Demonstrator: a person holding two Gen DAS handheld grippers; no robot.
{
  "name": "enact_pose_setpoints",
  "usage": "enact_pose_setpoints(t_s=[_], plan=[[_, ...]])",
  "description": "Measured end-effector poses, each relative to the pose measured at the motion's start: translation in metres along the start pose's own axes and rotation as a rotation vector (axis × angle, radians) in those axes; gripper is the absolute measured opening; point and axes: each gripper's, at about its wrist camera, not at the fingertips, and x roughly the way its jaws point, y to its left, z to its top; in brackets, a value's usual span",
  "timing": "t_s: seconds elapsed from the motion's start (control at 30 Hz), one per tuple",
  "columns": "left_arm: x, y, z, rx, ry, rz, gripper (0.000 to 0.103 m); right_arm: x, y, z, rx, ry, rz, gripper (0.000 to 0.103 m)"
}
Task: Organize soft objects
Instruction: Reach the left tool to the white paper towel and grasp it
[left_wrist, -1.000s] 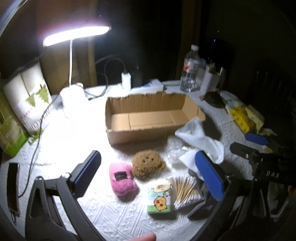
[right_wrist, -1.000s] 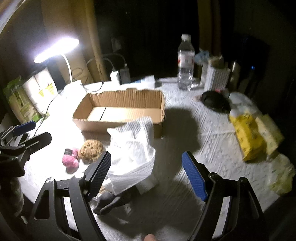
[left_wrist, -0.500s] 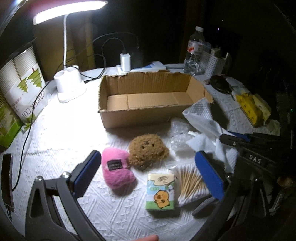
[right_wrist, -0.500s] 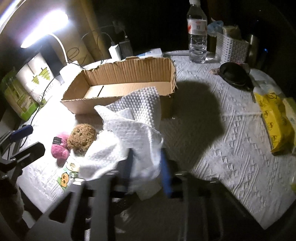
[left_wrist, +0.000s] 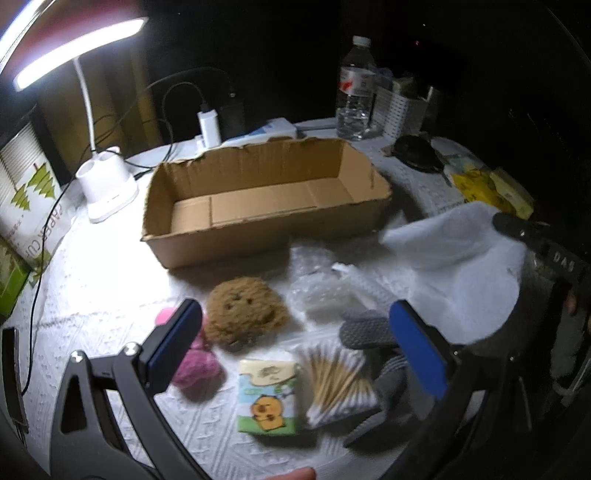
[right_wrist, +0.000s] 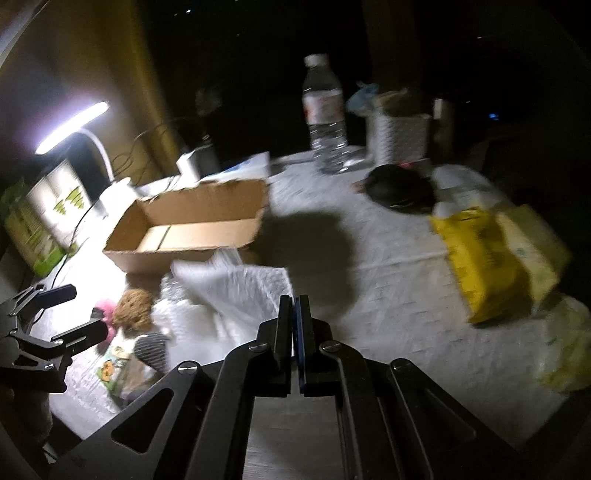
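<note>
An open cardboard box (left_wrist: 258, 236) (right_wrist: 184, 254) sits mid-table with nothing in it. In front of it lie a brown plush (left_wrist: 243, 310) (right_wrist: 133, 308), a pink plush (left_wrist: 195, 365), a cartoon tissue pack (left_wrist: 267, 398), a bag of cotton swabs (left_wrist: 340, 376), a grey textured sock (left_wrist: 365, 328) and clear bubble wrap (left_wrist: 317, 291). My left gripper (left_wrist: 293, 314) hangs open over the plush toys, its left pad covering part of the pink one. My right gripper (right_wrist: 293, 299) is shut on a corner of the white paper towel (left_wrist: 461, 266) (right_wrist: 236, 284), which hangs lifted off the table.
A white desk lamp (left_wrist: 107, 188) and cables stand left of the box, with a paper-cup bag (left_wrist: 29, 206) at the far left. Behind are a water bottle (left_wrist: 356, 92) and white basket (right_wrist: 399, 136). Yellow packs (right_wrist: 484, 258) and a black object (right_wrist: 400, 188) lie right.
The right gripper's jaws closed on the white paper towel and lifted it to the right, uncovering the grey sock. The left gripper moved closer over the plush toys, staying open.
</note>
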Motion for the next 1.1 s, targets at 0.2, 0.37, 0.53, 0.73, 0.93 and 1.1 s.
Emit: enact_pose_setpoints(t_s=[0.2, 0.37, 0.53, 0.73, 0.93, 1.1], plan=[[0.006, -0.026, 0.005, 0.044, 0.006, -0.011, 0.102, -0.013, -0.035, -0.004, 0.046, -0.017, -0.052, 0.002], [0.020, -0.052, 0.011, 0.098, 0.025, -0.027, 0.102, -0.016, -0.056, -0.012, 0.078, -0.018, -0.071, 0.003], [0.042, -0.080, 0.014, 0.191, 0.055, -0.024, 0.102, -0.006, -0.065, -0.018, 0.098, 0.008, -0.036, 0.003], [0.073, -0.098, 0.011, 0.252, 0.145, -0.011, 0.087, 0.033, -0.056, -0.030, 0.086, 0.108, 0.049, 0.005], [0.094, -0.100, 0.003, 0.289, 0.220, 0.016, 0.087, 0.065, -0.045, -0.041, 0.054, 0.214, 0.029, 0.056], [0.100, -0.107, -0.005, 0.343, 0.227, 0.042, 0.087, 0.080, -0.018, -0.053, -0.113, 0.233, -0.116, 0.060]])
